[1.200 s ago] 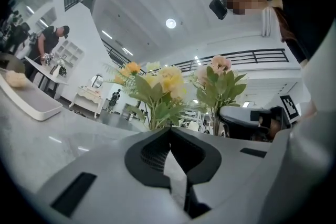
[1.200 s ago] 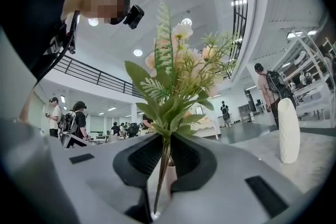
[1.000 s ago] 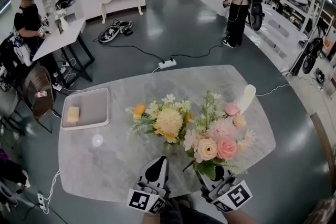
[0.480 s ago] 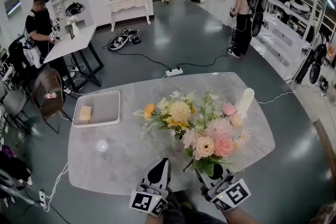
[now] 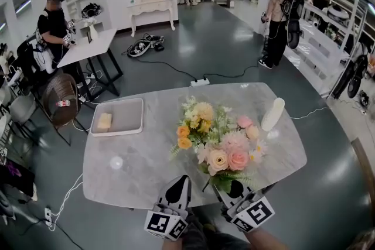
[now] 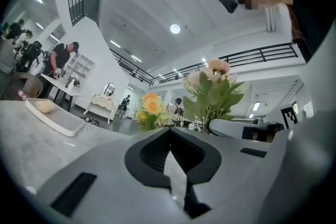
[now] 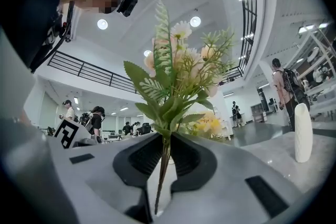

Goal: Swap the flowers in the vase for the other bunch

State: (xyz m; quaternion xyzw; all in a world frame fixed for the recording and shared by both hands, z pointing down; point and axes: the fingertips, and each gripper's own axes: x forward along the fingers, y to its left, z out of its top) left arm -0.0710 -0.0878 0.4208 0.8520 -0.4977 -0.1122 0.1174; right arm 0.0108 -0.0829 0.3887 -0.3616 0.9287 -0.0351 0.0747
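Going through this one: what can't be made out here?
1. Foot of the yellow bunch: in the head view the pink bunch covers it; in the left gripper view the left gripper blocks it. Whether it stands in a vase cannot be told.
2. The yellowish item in the tray: head view, too small to name.
3. The pale round spot on the table: head view, too small; thing or reflection is unclear.

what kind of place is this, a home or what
Probably not a home: it looks like a big hall or studio staged with furniture. A white dressing table stands against a bare wall, a power strip trails cables across the floor, and a person with a backpack stands beyond.
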